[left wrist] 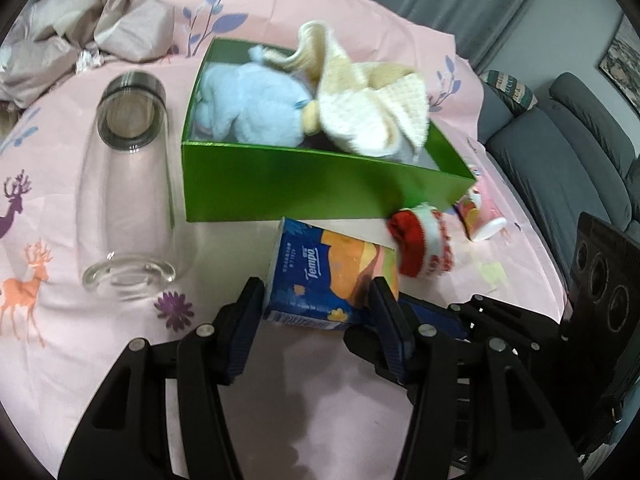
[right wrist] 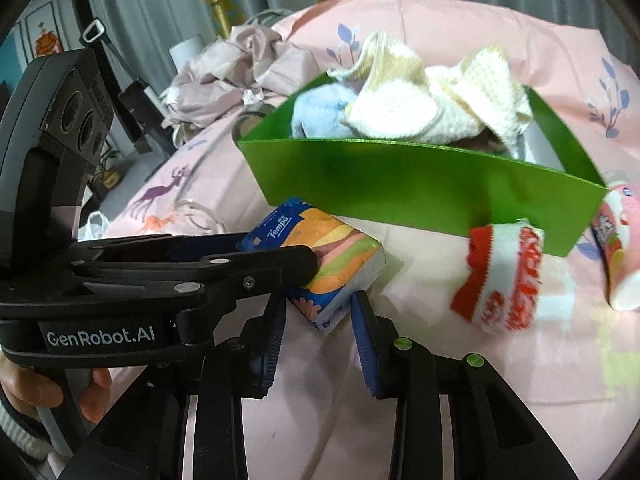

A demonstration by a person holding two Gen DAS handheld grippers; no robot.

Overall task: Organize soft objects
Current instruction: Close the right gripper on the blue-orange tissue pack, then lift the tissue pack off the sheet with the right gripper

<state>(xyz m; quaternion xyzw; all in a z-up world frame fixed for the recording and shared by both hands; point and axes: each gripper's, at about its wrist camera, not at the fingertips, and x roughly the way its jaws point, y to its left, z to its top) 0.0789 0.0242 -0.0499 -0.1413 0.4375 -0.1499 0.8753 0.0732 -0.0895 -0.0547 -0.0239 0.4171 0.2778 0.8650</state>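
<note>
Left gripper clamps tissue pack across its sides, pack lying just before green box. Right gripper pinches pack's near corner. Red sock right of pack, before box.

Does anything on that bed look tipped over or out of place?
Yes. The glass jar lies on its side left of the green box, and a cream knitted cloth spills over the box's rim instead of lying inside.
</note>
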